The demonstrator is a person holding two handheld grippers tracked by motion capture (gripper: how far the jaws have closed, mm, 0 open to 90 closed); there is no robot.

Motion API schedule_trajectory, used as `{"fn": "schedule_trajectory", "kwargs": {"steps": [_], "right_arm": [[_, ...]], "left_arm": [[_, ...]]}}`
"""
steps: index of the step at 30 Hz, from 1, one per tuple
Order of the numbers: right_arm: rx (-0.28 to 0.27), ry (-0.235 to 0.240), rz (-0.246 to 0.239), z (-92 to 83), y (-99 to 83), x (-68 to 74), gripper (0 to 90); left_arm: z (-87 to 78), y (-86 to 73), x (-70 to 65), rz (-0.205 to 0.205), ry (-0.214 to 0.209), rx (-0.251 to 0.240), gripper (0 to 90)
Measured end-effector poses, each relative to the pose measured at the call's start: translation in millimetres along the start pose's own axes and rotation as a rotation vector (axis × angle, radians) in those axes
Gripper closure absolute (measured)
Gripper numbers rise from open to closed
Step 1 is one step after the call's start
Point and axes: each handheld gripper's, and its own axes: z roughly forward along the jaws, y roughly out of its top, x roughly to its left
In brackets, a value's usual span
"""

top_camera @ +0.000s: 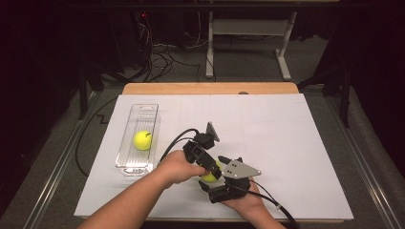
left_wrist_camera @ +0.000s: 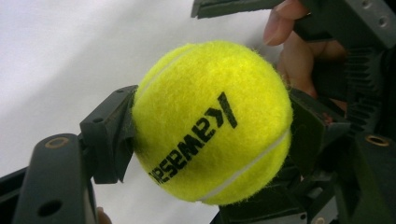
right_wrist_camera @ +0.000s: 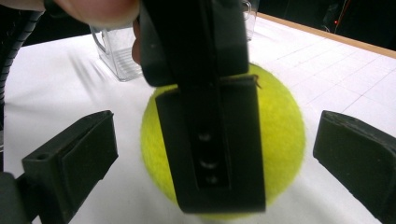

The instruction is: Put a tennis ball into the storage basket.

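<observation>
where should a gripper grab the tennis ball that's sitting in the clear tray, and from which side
Take the tennis ball across its widest middle, coming straight down from above. It lies low in the long, narrow clear tray, so the side walls would probably block a level approach. Set the jaws along the tray's length, where bare floor lies on both sides of the ball. Being round, it needs a centred grip or it may squirt out.

Count on the counter (top_camera: 286, 143)

Two yellow tennis balls (top_camera: 143, 140) (top_camera: 210, 176), one clear plastic tray (top_camera: 138, 164), two hand-held grippers (top_camera: 210, 167) (top_camera: 228, 177).

Ball (top_camera: 143, 140) in tray (top_camera: 145, 110), left of grippers' ball (top_camera: 210, 175).
</observation>
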Motion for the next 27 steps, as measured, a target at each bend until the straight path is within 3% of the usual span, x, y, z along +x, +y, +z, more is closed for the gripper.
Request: {"fn": "schedule_trajectory", "kwargs": {"steps": [16,27], "right_arm": [[0.006,-0.005,0.010,-6.1,-2.7,-4.0,0.1],[0.006,-0.038,0.043,-22.8,-5.4,-22.0,0.1]], "left_arm": [[-10.5,-6.3,11.9,-0.027,0.045,-0.019,26.9],[-18.3,-19.1,28.5,-0.061,0.070,-0.030,26.9]]}}
